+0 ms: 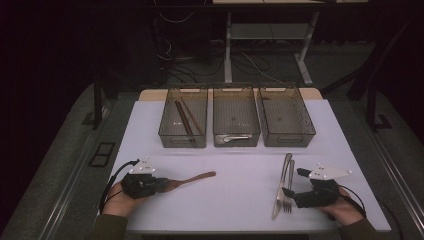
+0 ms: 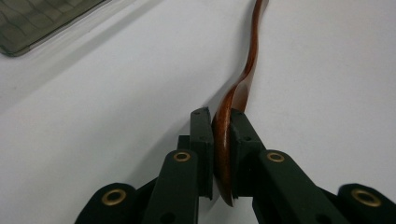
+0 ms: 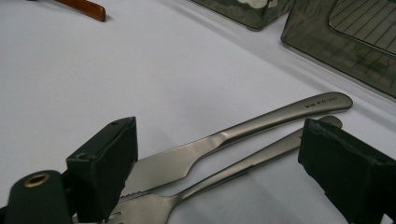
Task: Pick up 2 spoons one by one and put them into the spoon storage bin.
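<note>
A brown wooden spoon (image 1: pixel 192 179) lies on the white table (image 1: pixel 235 200) at the front left; my left gripper (image 1: pixel 159 184) is shut on its bowl end (image 2: pixel 223 154), the handle (image 2: pixel 252 56) running away from the jaws. At the front right a steel knife (image 1: pixel 280 187) and a steel fork (image 1: pixel 288 187) lie side by side. My right gripper (image 1: pixel 292 185) is open over them, one jaw on each side of the knife (image 3: pixel 243 133) and fork (image 3: pixel 233 172).
Three dark clear bins stand in a row at the table's back: the left bin (image 1: pixel 183 117) holds wooden chopsticks, the middle bin (image 1: pixel 236 116) holds a metal utensil, the right bin (image 1: pixel 286 116) looks bare. Cables and a desk frame lie beyond the table.
</note>
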`<state>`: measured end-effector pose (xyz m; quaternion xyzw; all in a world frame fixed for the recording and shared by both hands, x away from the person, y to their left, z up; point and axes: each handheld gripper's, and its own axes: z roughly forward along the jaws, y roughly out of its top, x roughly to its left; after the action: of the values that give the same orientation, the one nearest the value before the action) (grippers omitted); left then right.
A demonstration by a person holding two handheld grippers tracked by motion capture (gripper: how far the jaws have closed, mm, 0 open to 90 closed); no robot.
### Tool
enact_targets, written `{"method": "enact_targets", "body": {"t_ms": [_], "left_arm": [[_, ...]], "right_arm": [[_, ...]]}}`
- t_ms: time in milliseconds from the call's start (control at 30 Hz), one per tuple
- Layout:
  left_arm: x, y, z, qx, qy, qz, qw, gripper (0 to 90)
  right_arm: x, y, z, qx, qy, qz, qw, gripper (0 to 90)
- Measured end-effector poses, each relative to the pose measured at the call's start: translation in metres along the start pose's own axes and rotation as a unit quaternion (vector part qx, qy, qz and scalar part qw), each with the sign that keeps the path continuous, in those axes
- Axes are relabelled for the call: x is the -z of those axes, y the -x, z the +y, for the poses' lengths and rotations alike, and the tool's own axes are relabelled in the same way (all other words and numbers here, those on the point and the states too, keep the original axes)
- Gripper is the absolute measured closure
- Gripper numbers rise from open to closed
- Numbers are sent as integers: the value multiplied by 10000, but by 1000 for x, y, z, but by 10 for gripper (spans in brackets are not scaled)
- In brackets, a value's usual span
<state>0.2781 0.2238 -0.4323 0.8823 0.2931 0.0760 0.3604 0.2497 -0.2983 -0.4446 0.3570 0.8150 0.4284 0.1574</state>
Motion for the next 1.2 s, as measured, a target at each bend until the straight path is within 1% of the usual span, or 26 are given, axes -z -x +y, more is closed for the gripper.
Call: {"method": "enact_targets", "body": {"t_ms": [167,267,300,367,400,500,567,700,767,833,1000,1067,1167,1200], "left_arm": [[-1,2,2,-71,22,71,9999,812],[0,3,4,-72,100,74,9999,812],[0,4,5,-55,182,91,9998,812],[2,4,6,-75,208,110,9997,812],[2,5,7,-17,315,128,9994,812],[4,5,9,21,448,165,9989,812],[6,7,11,95,544,181,9983,812],[6,9,15,136,696,217,9972,812],[5,11,18,145,727,213,9970,812],[3,13,21,196,788,201,9965,812],[-1,19,28,274,800,166,9963,812],[-3,20,30,292,823,155,9961,812],[-5,23,34,258,824,128,9962,812],[-6,24,35,279,845,126,9960,812]], "right_arm": [[0,0,0,5,0,5,10000,118],[0,0,0,-7,-6,7,10000,118],[0,0,0,-4,-7,8,10000,118],[0,0,0,3,-12,15,10000,118],[0,0,0,10,-18,13,10000,118],[0,0,0,10,-20,19,10000,118],[-1,0,0,12,-20,18,10000,118],[-1,0,0,8,-23,16,10000,118],[-1,0,0,4,-26,14,10000,118],[-1,-1,0,3,-28,15,10000,118],[-1,0,0,11,-24,13,10000,118],[-1,-1,0,3,-27,15,10000,118],[-1,-1,0,0,-29,16,10000,118],[-1,-1,0,3,-31,14,10000,118]]}}
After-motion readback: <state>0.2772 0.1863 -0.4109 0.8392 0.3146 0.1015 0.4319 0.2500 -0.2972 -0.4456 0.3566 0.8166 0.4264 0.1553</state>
